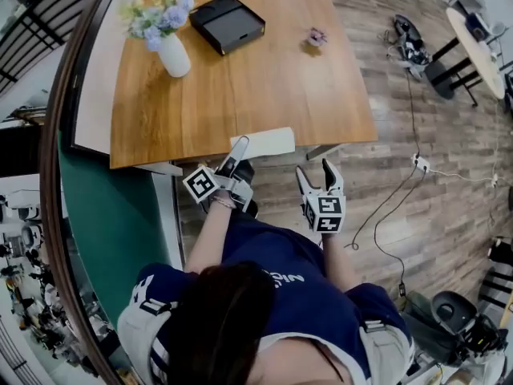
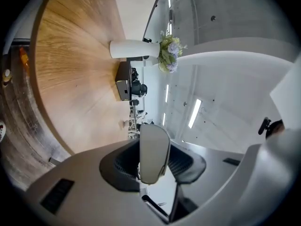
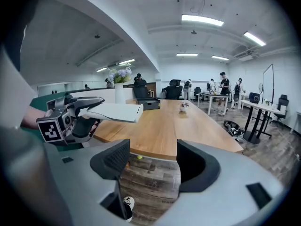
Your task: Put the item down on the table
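Where the head view begins at its left edge, a green strip of floor (image 1: 112,231) runs alongside the wooden bench (image 1: 264,87). On the bench's far left corner a white vase (image 1: 174,54) stands upright with blue and yellow flowers in it. Just right of it a black tray (image 1: 227,24) lies flat on the wood. Further right, well apart from both, sits a small pot (image 1: 316,36).

At the near edge of the bench the left tool (image 1: 239,151) is clamped on a white box (image 1: 264,143). Its own view shows the thin box edge-on between the two dark pads, both pressing on its sides. The tool grips the box at one short end, and the rest of the box reaches out to the right along the bench edge. Seen from the right tool's view, the box lies level in the air just above the wood, not touching it.

The person (image 1: 272,279), in a dark blue shirt, is just in front of the bench. To the right of the left tool, the right tool (image 1: 314,175) hangs over the wooden floor (image 1: 449,135), just short of the bench edge. Its jaws stand apart with nothing between them, and only floorboards show in the gap.

Further right, cables (image 1: 401,207) trail across the floor, and a second bench (image 1: 474,34) with a pale rounded top stands at the far right.
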Available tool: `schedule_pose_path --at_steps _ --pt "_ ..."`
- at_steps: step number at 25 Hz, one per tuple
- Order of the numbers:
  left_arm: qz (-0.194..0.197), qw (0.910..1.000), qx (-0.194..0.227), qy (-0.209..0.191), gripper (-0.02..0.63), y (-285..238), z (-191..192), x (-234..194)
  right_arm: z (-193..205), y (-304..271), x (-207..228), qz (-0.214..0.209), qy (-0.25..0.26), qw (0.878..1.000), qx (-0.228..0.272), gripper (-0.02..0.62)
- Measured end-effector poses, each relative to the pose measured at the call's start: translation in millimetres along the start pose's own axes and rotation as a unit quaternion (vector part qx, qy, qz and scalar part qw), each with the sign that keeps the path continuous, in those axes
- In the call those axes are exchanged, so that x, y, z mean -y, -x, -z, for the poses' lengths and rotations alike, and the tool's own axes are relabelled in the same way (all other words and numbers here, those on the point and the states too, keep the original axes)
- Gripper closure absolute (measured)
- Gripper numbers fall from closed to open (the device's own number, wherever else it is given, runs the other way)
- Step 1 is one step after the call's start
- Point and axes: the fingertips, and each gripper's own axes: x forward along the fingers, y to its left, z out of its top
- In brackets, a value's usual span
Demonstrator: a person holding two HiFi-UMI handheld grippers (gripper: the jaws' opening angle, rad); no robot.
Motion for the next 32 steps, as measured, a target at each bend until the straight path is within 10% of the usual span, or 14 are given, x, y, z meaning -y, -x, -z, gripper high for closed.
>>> schedule_pose_path --at_steps 11,32 --pt "-0.001 0.9982 -0.055 0.024 0.453 -59 -82 -28 -32 -79 -1 0.066 -0.037 0.997 -0.015 0.296" --pt "-0.003 0.9976 -0.066 0.020 0.453 -156 -115 -43 -58 -142 25 0.053 -0.040 0.997 -0.031 0.299"
